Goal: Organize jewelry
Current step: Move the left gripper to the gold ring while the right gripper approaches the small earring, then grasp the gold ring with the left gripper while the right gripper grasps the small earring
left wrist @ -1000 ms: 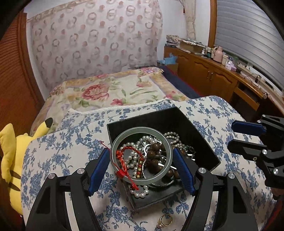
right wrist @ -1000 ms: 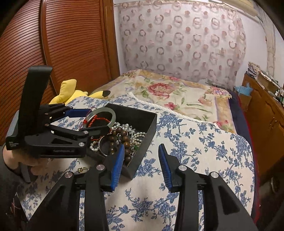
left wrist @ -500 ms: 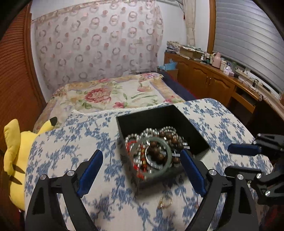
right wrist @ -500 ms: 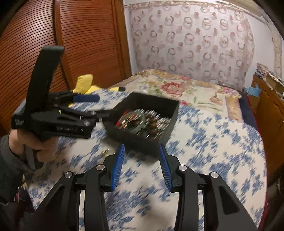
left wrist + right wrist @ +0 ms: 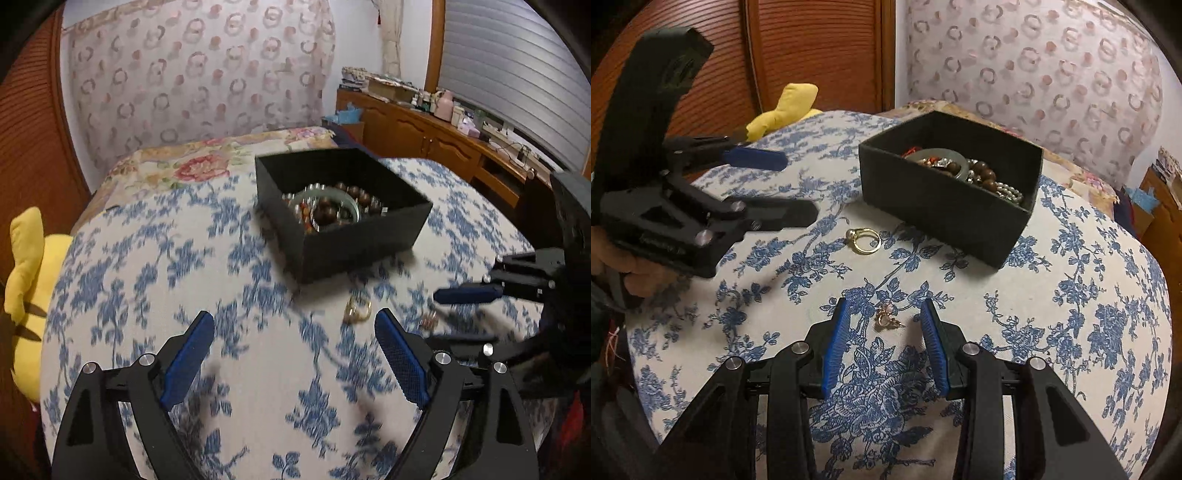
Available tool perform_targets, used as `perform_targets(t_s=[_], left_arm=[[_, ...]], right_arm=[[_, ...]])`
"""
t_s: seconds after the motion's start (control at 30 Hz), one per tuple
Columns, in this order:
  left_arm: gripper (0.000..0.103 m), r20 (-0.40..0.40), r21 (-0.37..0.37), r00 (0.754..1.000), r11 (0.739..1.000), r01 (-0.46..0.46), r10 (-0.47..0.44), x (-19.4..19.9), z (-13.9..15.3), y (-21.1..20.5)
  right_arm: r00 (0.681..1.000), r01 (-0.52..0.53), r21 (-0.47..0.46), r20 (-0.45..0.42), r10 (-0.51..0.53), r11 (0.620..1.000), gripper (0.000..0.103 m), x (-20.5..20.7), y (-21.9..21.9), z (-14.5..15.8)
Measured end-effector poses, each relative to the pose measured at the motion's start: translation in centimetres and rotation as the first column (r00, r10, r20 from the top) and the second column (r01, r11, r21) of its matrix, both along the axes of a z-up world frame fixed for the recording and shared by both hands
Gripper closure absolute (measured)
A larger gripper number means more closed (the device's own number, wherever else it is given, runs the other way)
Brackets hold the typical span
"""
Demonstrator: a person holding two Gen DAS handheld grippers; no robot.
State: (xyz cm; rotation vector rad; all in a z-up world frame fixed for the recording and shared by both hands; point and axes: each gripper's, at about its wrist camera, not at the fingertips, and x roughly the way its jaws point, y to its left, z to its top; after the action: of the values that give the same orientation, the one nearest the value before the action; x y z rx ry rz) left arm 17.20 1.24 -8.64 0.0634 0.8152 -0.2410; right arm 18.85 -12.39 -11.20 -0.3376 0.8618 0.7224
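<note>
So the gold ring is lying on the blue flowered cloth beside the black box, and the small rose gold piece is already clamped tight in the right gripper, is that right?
Not quite. The small rose gold piece lies on the blue flowered cloth between the right gripper's open fingers, touching neither pad, as the right wrist view shows. The gold ring does lie on the cloth beside the black box.

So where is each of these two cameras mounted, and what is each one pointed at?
Left wrist view: sits on the left gripper, looking down along its open fingers at the flowered cloth, gold ring and black box; the right gripper enters at right.
Right wrist view: sits on the right gripper, looking at a small earring between its fingers; the left gripper and a hand show at left.
Shared: box, ring, cloth.
</note>
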Motion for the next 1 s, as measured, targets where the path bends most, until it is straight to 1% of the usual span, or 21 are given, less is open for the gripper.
perform_targets(t_s=[0.03, 0.07, 0.1, 0.13, 0.17, 0.23, 0.3, 0.5, 0.57, 0.63, 0.77, 0.83, 0.9, 0.97, 1.0], left_arm=[[0.018, -0.005, 0.002, 1.0, 1.0, 0.001, -0.001, -0.1, -0.3, 0.1], [0.018, -0.01, 0.003, 1.0, 1.0, 0.001, -0.001, -0.2, -0.5, 0.1], [0.018, -0.016, 0.0, 1.0, 1.0, 0.0, 0.0, -0.2, -0.8, 0.2], [0.019, -0.02, -0.003, 1.0, 1.0, 0.0, 0.0, -0.2, -1.0, 0.3], [0.023, -0.028, -0.007, 1.0, 1.0, 0.002, -0.002, -0.2, -1.2, 0.3], [0.029, -0.036, -0.013, 0.999, 1.0, 0.005, -0.006, -0.1, -1.4, 0.2], [0.032, -0.038, -0.019, 0.999, 1.0, 0.017, -0.018, -0.1, -1.3, -0.1], [0.041, -0.043, -0.014, 0.997, 0.998, 0.062, -0.063, 0.5, -1.3, -1.9], [0.046, -0.046, -0.006, 0.996, 0.997, 0.074, -0.074, 0.8, -1.4, -2.6], [0.055, -0.051, 0.002, 0.995, 0.997, 0.083, -0.083, 1.2, -1.5, -3.1], [0.06, -0.058, 0.009, 0.994, 0.995, 0.096, -0.095, 1.8, -1.7, -4.0], [0.064, -0.063, 0.034, 0.992, 0.993, 0.112, -0.11, 2.0, -1.9, -4.5], [0.066, -0.068, 0.044, 0.99, 0.991, 0.123, -0.12, 2.2, -2.0, -4.9], [0.067, -0.073, 0.046, 0.99, 0.991, 0.125, -0.121, 2.4, -2.0, -5.0], [0.07, -0.072, 0.047, 0.99, 0.991, 0.125, -0.121, 2.5, -2.0, -5.0]], right_arm=[[1.0, 0.001, -0.006, 0.004, -0.001, 1.0, 0.063, 0.0, 0.1, -0.1], [1.0, 0.002, -0.015, 0.006, -0.002, 1.0, 0.07, 0.1, 0.3, -0.2], [1.0, 0.002, -0.022, 0.005, -0.002, 1.0, 0.073, 0.2, 0.3, -0.2], [1.0, -0.001, -0.023, 0.009, 0.001, 1.0, 0.08, 0.1, 0.4, -0.3], [1.0, -0.008, -0.024, 0.011, 0.008, 1.0, 0.089, 0.0, 0.4, -0.3], [1.0, -0.01, -0.036, 0.019, 0.011, 0.999, 0.089, 0.0, 0.4, -0.3], [1.0, 0.007, -0.036, 0.014, -0.006, 0.999, 0.089, 0.1, 0.1, -0.2], [0.998, 0.053, 0.011, 0.028, -0.053, 0.999, 0.089, 0.4, -1.5, 0.7], [0.997, 0.063, 0.023, 0.032, -0.064, 0.998, 0.089, 0.5, -1.9, 1.1], [0.997, 0.072, 0.032, 0.036, -0.073, 0.997, 0.089, 0.6, -2.2, 1.4], [0.996, 0.077, 0.041, 0.041, -0.079, 0.996, 0.089, 0.6, -2.6, 1.7], [0.996, 0.082, 0.046, 0.042, -0.084, 0.996, 0.089, 0.7, -2.8, 1.9], [0.995, 0.085, 0.049, 0.042, -0.087, 0.995, 0.089, 0.8, -3.1, 1.9], [0.995, 0.087, 0.05, 0.042, -0.089, 0.995, 0.089, 0.9, -3.2, 2.0], [0.995, 0.087, 0.05, 0.042, -0.089, 0.995, 0.089, 0.9, -3.2, 1.9]])
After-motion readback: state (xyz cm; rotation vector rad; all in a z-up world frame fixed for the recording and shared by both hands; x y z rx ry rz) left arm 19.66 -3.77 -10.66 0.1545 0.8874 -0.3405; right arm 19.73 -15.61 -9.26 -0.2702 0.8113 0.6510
